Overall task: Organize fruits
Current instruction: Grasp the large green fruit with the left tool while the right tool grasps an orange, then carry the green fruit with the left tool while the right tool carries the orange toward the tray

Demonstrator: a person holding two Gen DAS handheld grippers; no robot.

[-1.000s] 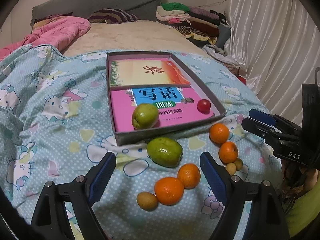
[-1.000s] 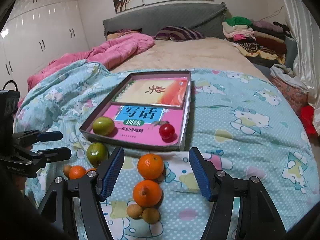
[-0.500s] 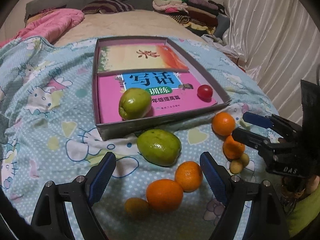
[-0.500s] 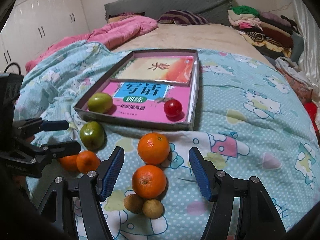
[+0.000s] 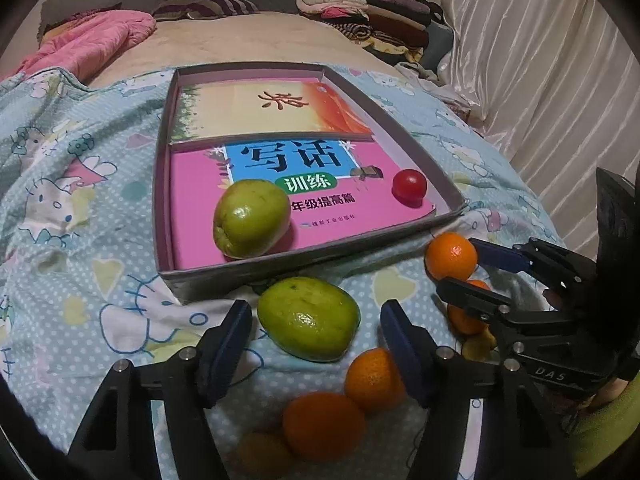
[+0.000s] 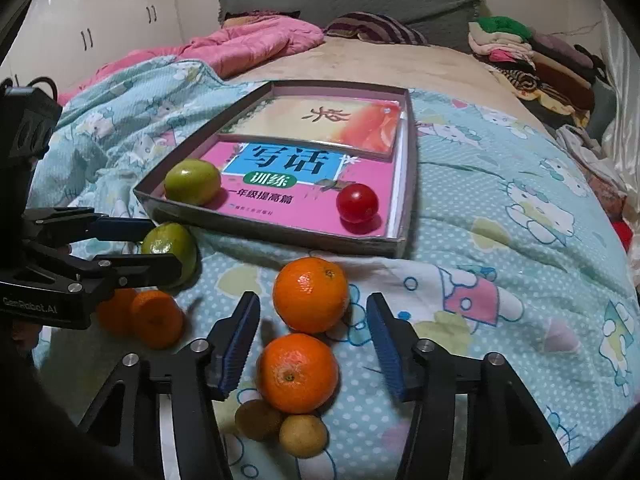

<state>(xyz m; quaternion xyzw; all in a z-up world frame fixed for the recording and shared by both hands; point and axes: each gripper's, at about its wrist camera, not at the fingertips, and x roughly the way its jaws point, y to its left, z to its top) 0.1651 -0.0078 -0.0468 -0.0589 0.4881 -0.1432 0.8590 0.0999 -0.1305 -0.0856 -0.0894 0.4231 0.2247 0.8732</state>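
My left gripper [image 5: 316, 340] has just been narrowing its jaws, and they now stand half-wide on either side of the green fruit [image 5: 308, 318] on the blanket [image 5: 76, 208], with a gap at each pad, so nothing is gripped. My right gripper [image 6: 308, 340] has likewise just been narrowing; its jaws stand apart around two oranges, the upper orange [image 6: 310, 294] at twelve o'clock from the lower orange [image 6: 297, 372], and neither pad touches the peel.

The shallow box [image 5: 404, 236] lies on the blanket at twelve o'clock from both grippers. It holds two books: a pink book [image 5: 320, 216] in the near half and a pale orange book [image 5: 272, 108] in the far half, overlapping the pink one's far edge. On the pink book a second green fruit [image 5: 250, 218] sits at the near left corner and a small red fruit [image 5: 409, 186] near the right wall, well apart from each other.

The green fruit between my left jaws rests just outside the box's near wall. It is egg-shaped, its long axis running roughly from ten o'clock to four o'clock in the left wrist view. Two more oranges [image 5: 376, 374] lie at five o'clock from it, touching each other. Two small brown fruits [image 6: 260, 420] touch the lower orange at six o'clock in the right wrist view.
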